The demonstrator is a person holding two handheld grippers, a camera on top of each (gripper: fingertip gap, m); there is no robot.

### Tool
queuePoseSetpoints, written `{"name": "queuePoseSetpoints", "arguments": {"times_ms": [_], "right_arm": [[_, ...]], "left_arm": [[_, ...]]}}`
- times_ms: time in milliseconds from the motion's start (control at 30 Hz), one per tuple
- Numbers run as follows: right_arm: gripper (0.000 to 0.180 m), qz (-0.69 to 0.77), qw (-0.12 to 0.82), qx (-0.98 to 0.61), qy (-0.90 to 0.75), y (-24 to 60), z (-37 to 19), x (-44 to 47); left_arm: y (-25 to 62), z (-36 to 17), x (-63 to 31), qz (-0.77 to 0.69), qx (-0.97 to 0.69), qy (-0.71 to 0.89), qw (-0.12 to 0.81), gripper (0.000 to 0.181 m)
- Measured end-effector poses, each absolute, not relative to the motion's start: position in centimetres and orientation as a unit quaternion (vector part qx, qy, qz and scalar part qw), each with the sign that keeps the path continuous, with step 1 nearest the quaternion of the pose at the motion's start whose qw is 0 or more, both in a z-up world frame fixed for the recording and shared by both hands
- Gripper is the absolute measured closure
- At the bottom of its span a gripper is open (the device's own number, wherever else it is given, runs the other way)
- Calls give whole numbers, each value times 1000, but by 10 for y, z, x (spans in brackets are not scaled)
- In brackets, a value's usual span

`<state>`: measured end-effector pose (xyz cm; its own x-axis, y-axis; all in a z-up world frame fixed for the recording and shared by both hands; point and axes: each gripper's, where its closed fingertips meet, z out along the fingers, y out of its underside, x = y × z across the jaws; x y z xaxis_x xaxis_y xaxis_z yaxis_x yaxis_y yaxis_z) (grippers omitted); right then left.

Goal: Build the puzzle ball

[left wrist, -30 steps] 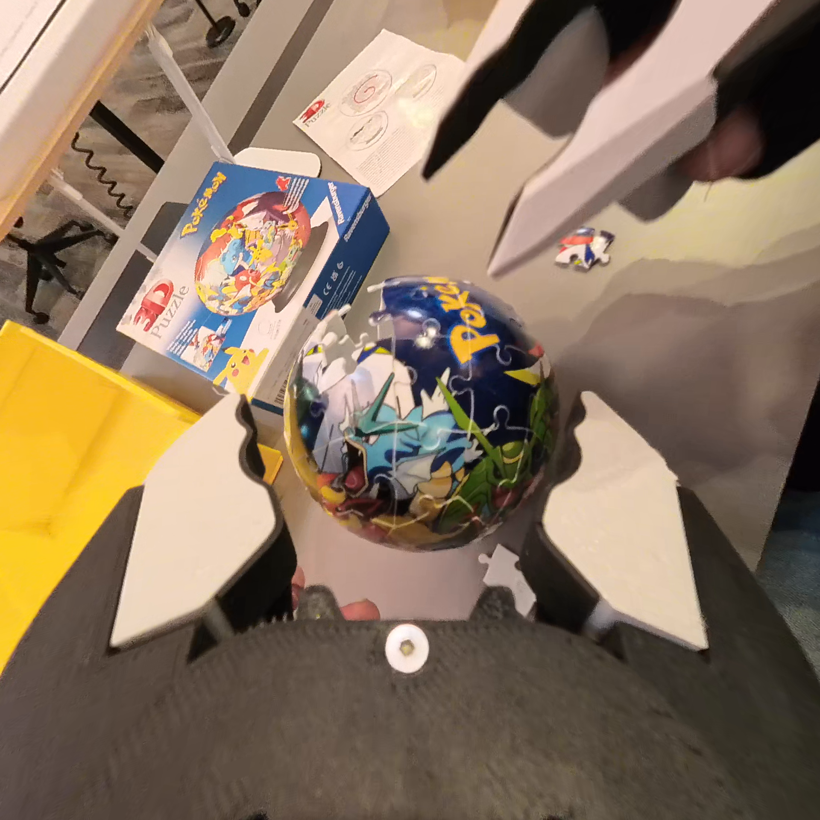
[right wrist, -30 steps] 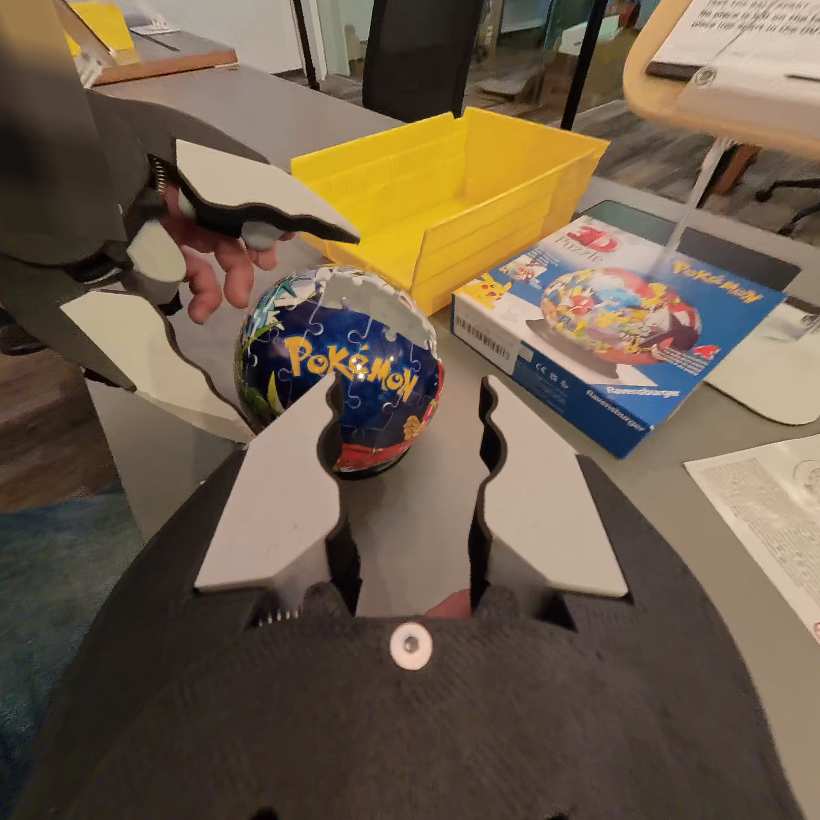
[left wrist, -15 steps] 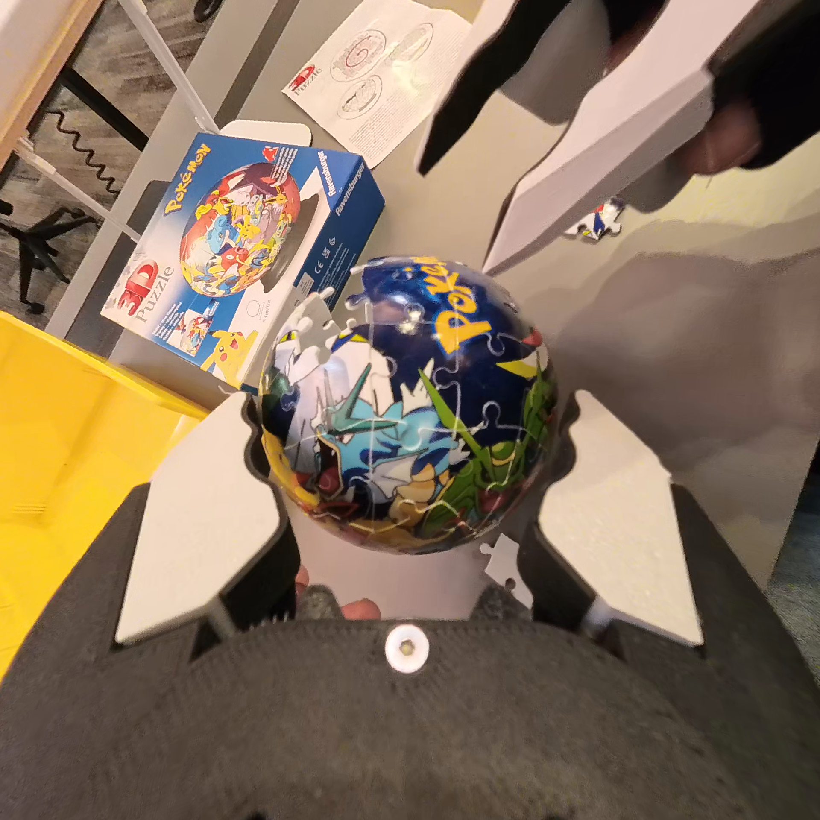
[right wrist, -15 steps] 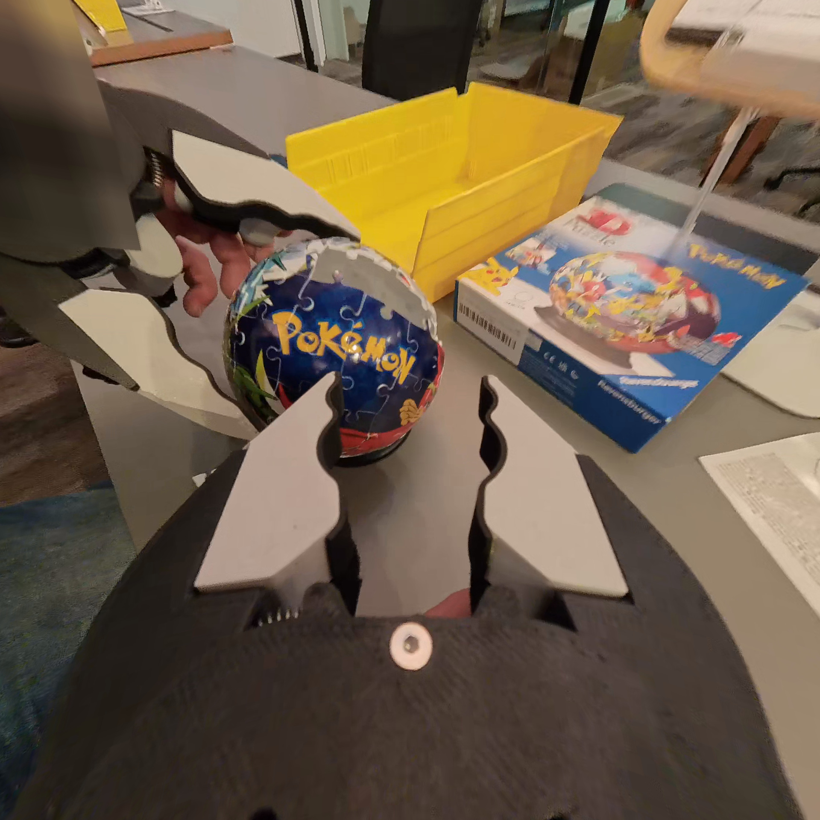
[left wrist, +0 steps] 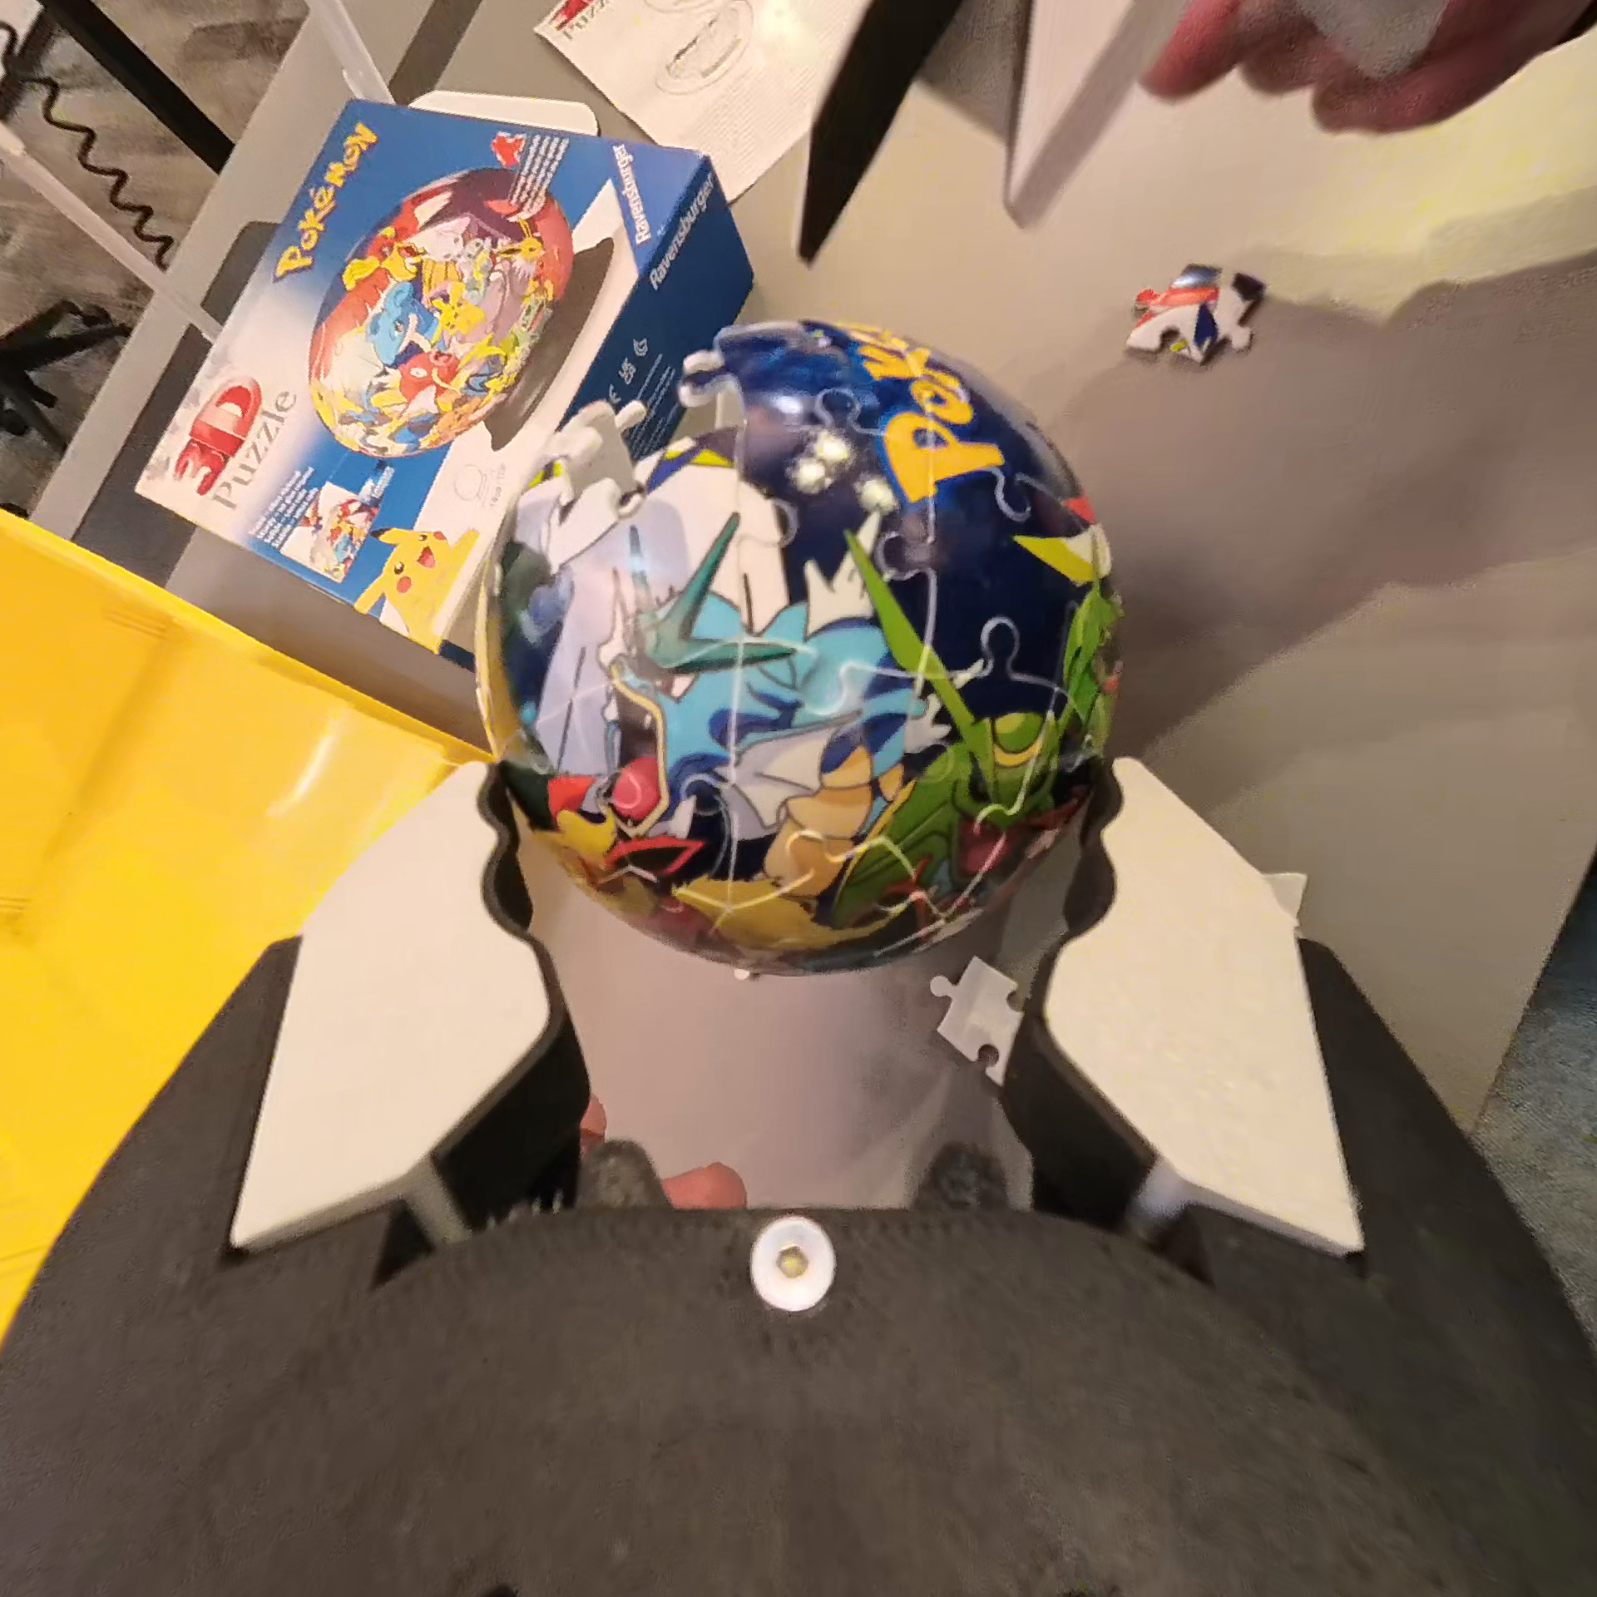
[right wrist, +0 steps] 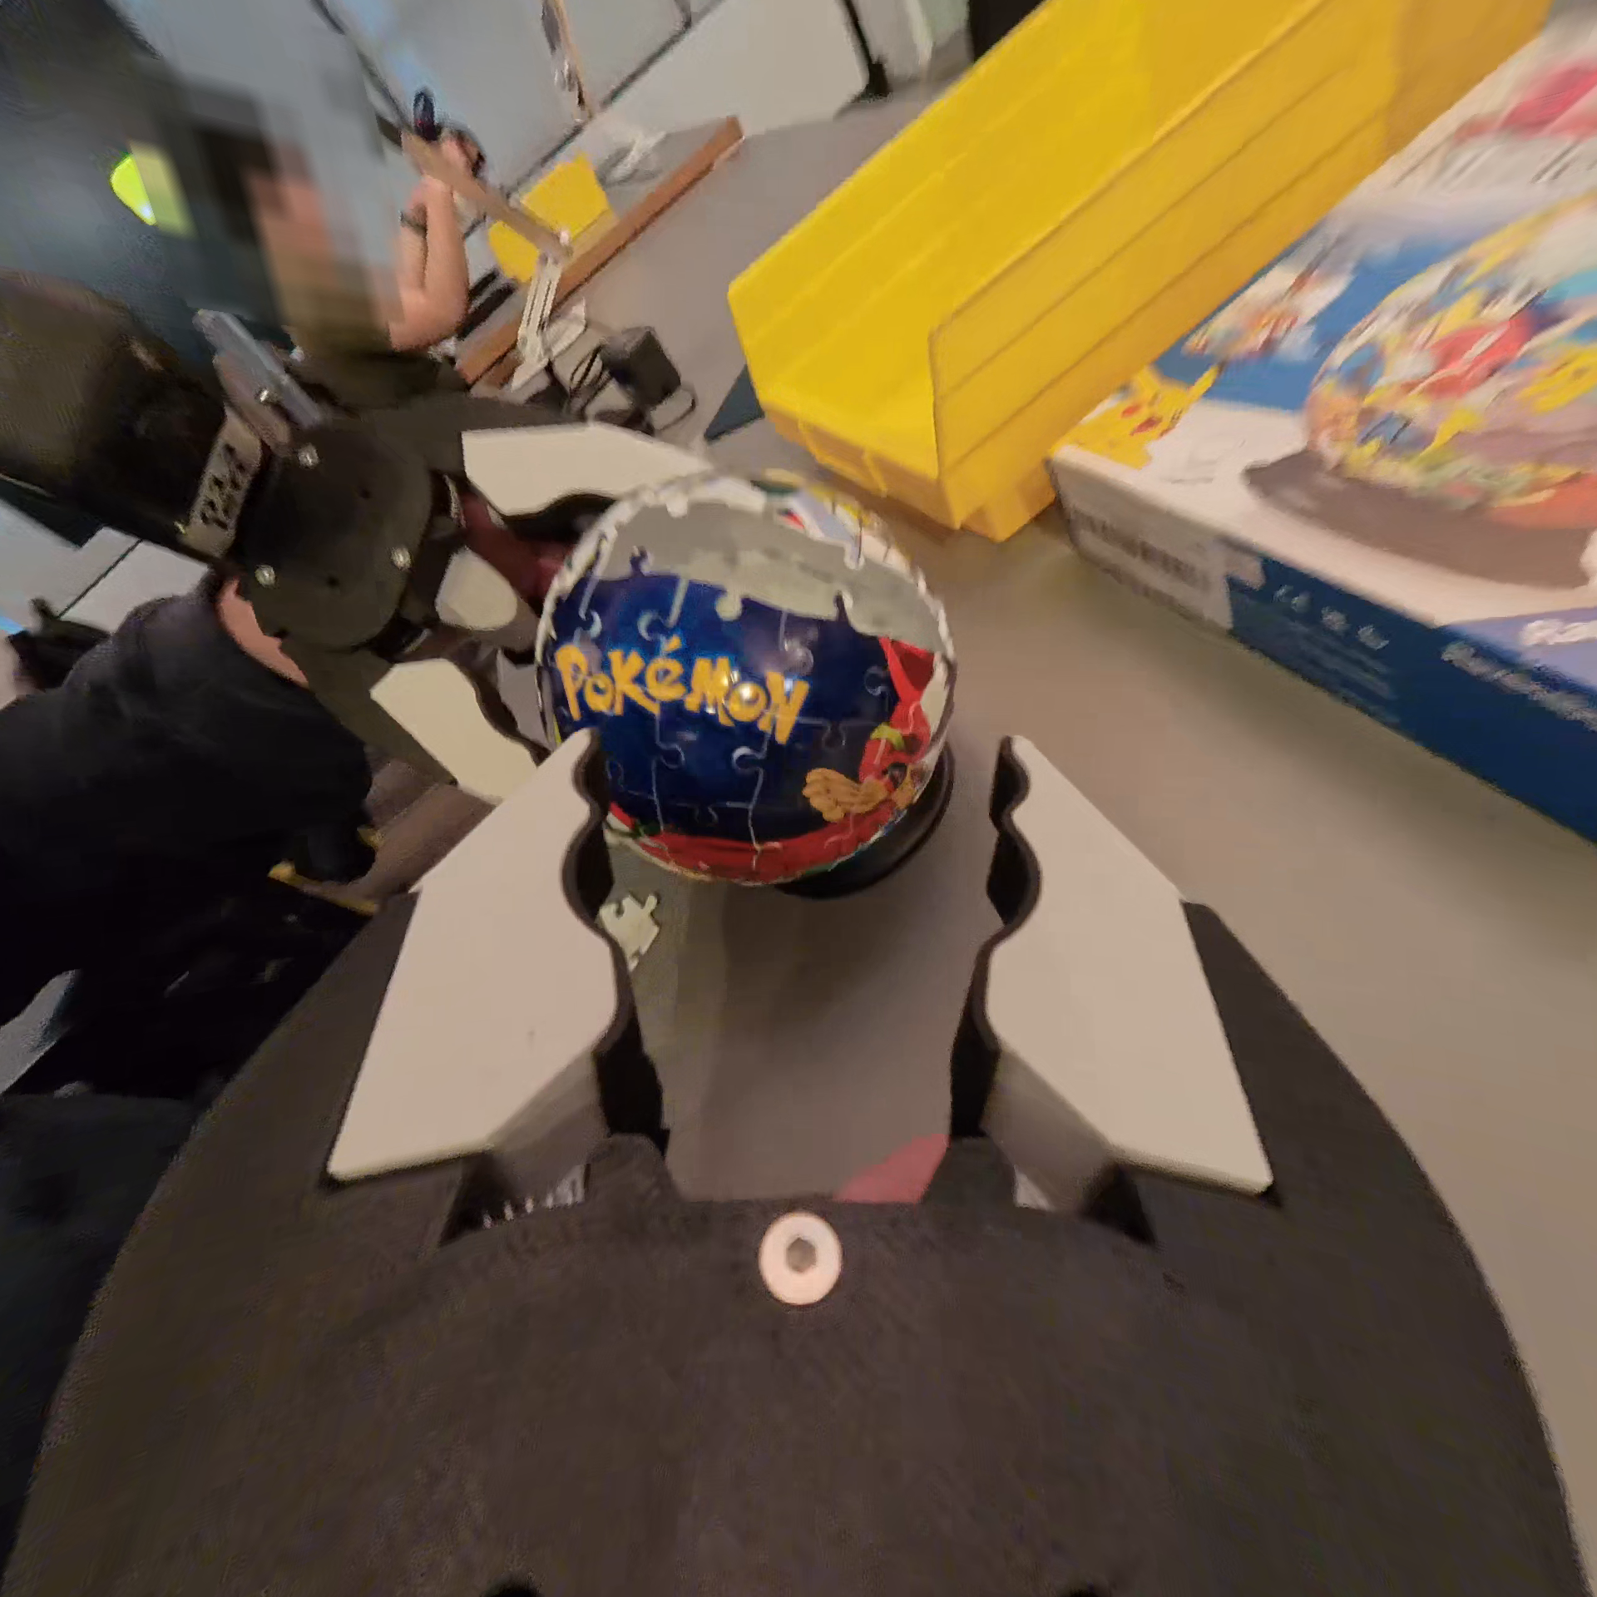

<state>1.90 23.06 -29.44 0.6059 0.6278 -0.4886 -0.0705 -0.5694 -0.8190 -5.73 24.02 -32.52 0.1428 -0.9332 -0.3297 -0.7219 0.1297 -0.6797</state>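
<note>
Since the earlier frames, the left tool [left wrist: 799, 786] has been brought closer around the puzzle ball [left wrist: 804, 639], and the right tool [right wrist: 795, 760] has been swung lower and to the side, its view now blurred.

Surroundings, on grey tabletop [left wrist: 1296, 605]:
- Yellow bin [right wrist: 1080, 259], just beside the ball on its far side as seen from the right wrist view; its rim is seen at the left tool's left finger.
- Blue puzzle box [left wrist: 449, 346], flat on the tabletop, beside the bin and behind the ball.
- Printed instruction sheet [left wrist: 717, 78], beyond the box.
- Loose coloured puzzle piece [left wrist: 1197, 315], lying face up, well apart from the ball.
- Loose white-backed piece [left wrist: 981, 1015], face down, just beside the left tool's right finger and below the ball.
- A person in dark clothing, at the left of the right wrist view.

Puzzle ball: glossy sphere, dark blue with yellow lettering and cartoon creatures; seated on a black stand [right wrist: 873, 855]; an unfinished opening at the top, grey piece backs and jagged tabs showing.

Position: the ball is flanked at its lower sides by the left tool's fingertips, the jaws spread wide; whether contact is made cannot be told. The right tool's jaws are parted and empty, the ball just ahead of its tips, towards the left finger.
</note>
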Motion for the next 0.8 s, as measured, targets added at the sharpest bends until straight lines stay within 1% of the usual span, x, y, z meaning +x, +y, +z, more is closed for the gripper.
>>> {"name": "queuePoseSetpoints", "arguments": {"times_ms": [67,133,167,267,300,500,700,800], "right_arm": [[91,427,394,-788,-205,226,-307,8],[91,426,380,-789,-228,221,-315,-1],[92,428,379,-786,-235,220,-315,-5],[89,417,382,-790,-237,218,-315,-12],[92,412,382,-795,-231,218,-315,-12],[93,375,396,-816,-191,209,-320,-17],[93,355,402,-825,-179,195,-322,-30],[94,351,403,-823,-191,193,-321,-29]], "left_arm": [[241,-325,-57,-138,-642,643,393,59],[242,-325,-56,-140,-637,650,391,59],[242,-325,-56,-141,-633,653,390,59],[244,-326,-57,-141,-619,669,386,59],[245,-326,-58,-143,-613,676,383,59],[247,-325,-58,-150,-546,733,377,59],[255,-330,-65,-125,-480,796,346,58],[261,-331,-72,-99,-483,802,337,56]]}}
